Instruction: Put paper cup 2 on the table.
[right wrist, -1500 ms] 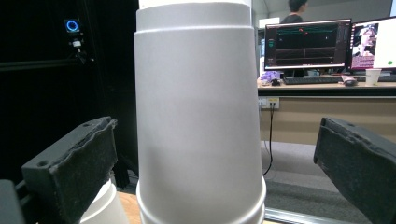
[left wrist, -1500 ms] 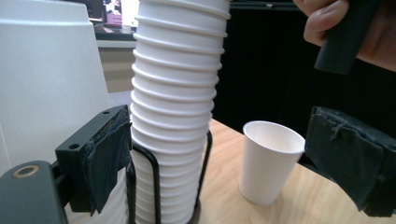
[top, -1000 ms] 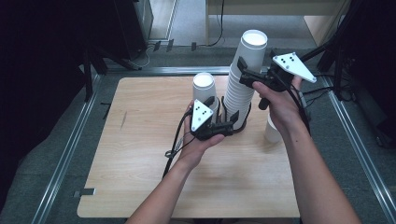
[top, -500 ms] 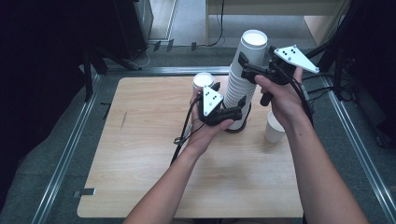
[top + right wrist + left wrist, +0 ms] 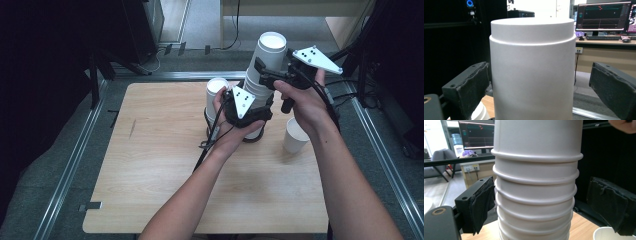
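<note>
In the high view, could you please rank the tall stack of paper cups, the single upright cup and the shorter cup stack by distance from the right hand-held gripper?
1. Tall stack of paper cups, between its jaws.
2. Single upright cup, on the table below it.
3. Shorter cup stack, beyond the tall stack.

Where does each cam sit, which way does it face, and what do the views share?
High view: above the person's side, looking forward and down at the table; both forearms, left gripper, right gripper.
Left gripper view: low, level, at the ribbed lower stack of cups; own jaws flank it, right one clear.
Right gripper view: higher, level, at the top cup; own jaws either side, apart.
Shared: the stack; the single cup.
</note>
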{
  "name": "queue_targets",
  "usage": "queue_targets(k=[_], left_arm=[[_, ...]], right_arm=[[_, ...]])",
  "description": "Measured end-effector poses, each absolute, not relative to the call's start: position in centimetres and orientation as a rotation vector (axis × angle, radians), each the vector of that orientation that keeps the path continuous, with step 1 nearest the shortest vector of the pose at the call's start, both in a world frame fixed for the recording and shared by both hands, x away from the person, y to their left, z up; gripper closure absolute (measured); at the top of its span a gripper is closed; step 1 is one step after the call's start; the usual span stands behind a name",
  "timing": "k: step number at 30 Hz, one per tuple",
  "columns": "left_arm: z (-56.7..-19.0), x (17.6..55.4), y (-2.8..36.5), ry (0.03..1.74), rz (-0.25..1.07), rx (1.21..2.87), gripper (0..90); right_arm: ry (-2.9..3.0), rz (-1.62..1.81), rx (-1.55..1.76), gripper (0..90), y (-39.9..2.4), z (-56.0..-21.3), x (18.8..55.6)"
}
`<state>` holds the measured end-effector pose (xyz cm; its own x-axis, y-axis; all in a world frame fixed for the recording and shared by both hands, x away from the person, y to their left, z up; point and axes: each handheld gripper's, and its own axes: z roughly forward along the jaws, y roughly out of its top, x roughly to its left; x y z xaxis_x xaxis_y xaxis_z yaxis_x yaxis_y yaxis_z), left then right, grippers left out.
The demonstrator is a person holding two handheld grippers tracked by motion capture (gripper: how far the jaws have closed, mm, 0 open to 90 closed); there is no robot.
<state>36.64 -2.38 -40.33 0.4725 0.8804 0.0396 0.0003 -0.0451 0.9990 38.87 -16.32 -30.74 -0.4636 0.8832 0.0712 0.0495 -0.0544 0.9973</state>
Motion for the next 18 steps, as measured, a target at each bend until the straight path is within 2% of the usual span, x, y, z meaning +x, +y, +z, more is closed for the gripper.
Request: queue_targets(k=[6,15,18], left_arm=[[-39.98,37.09,-3.07,0.877,0.900,1.449,11.0],[-39.47,37.41,-3.15,0.884,0.883,1.431,9.0],[-39.46,37.43,-3.15,0.889,0.878,1.431,9.0]], right_arm=[[1.570,1.581,1.013,2.6,-16.30,-30.72,39.04],[1.562,1.594,1.030,6.0,-16.08,-30.84,39.44],[1.565,1.593,1.023,12.1,-15.96,-30.91,39.45]])
